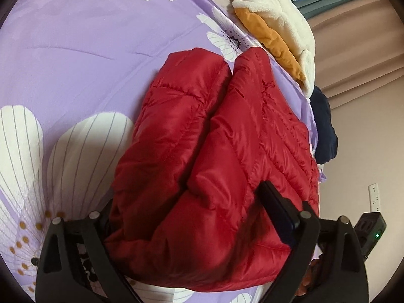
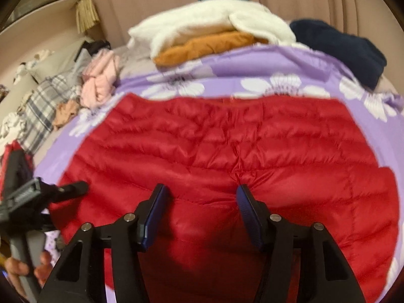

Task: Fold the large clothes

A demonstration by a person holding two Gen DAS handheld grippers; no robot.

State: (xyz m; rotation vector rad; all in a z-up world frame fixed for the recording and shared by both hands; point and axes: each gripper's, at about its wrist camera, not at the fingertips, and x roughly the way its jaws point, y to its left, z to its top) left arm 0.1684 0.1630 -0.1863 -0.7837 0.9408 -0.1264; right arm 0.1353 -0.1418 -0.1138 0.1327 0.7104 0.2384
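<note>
A red quilted puffer jacket (image 1: 214, 151) lies on a purple bedsheet with white flowers (image 1: 75, 50). In the left wrist view its two padded parts lie side by side, folded lengthwise. My left gripper (image 1: 186, 202) stands wide open with a thick fold of the jacket between its fingers; its left finger is hidden under the fabric. In the right wrist view the jacket (image 2: 227, 146) spreads wide across the sheet (image 2: 315, 63). My right gripper (image 2: 200, 199) is open, its blue-padded fingers (image 2: 248, 212) pressing on the jacket's near edge. The left gripper (image 2: 73, 186) shows at the left.
A stack of folded clothes, white fleece (image 2: 207, 22) over an orange garment (image 2: 202, 46), sits at the bed's far edge, with a dark navy garment (image 2: 348, 48) beside it. Pink (image 2: 101, 85) and plaid (image 2: 43, 111) clothes are piled at the left. Curtains hang behind.
</note>
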